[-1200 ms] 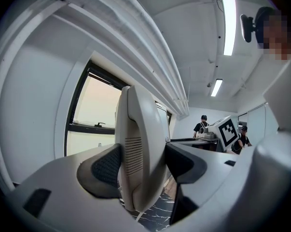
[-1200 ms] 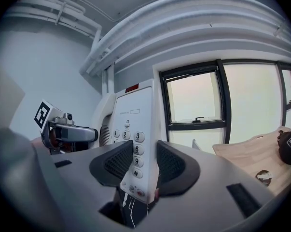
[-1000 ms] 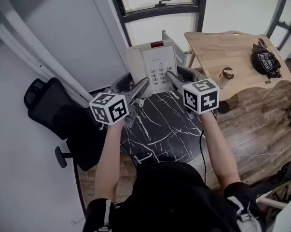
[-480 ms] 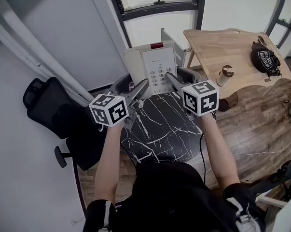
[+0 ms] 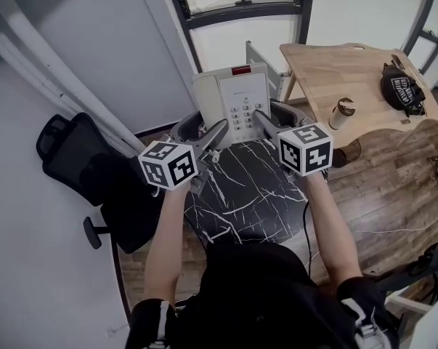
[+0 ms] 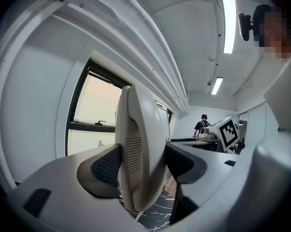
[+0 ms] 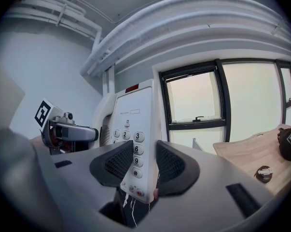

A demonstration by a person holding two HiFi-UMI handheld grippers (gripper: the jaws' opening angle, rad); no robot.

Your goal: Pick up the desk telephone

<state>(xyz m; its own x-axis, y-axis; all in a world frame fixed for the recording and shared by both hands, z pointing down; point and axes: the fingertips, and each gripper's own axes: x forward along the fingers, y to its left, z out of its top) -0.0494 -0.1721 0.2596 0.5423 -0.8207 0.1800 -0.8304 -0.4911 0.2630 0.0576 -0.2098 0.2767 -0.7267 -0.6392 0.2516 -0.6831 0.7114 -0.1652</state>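
The white desk telephone [image 5: 234, 102] is held up off the black marble table [image 5: 242, 189], tilted with its keypad facing me. My left gripper [image 5: 216, 132] is shut on its left side: in the left gripper view the handset [image 6: 138, 144] sits squeezed between the two dark pads [image 6: 104, 167]. My right gripper [image 5: 262, 117] is shut on the right edge of the phone. In the right gripper view the keypad [image 7: 131, 149] stands between the pads [image 7: 173, 164], both pressing on the casing.
A wooden table [image 5: 327, 67] at the right carries a cup [image 5: 341, 112] and a black cap [image 5: 402, 86]. A black office chair [image 5: 79, 167] stands to the left. A window [image 5: 237, 9] and white wall lie straight ahead. A person [image 6: 201, 126] stands far off.
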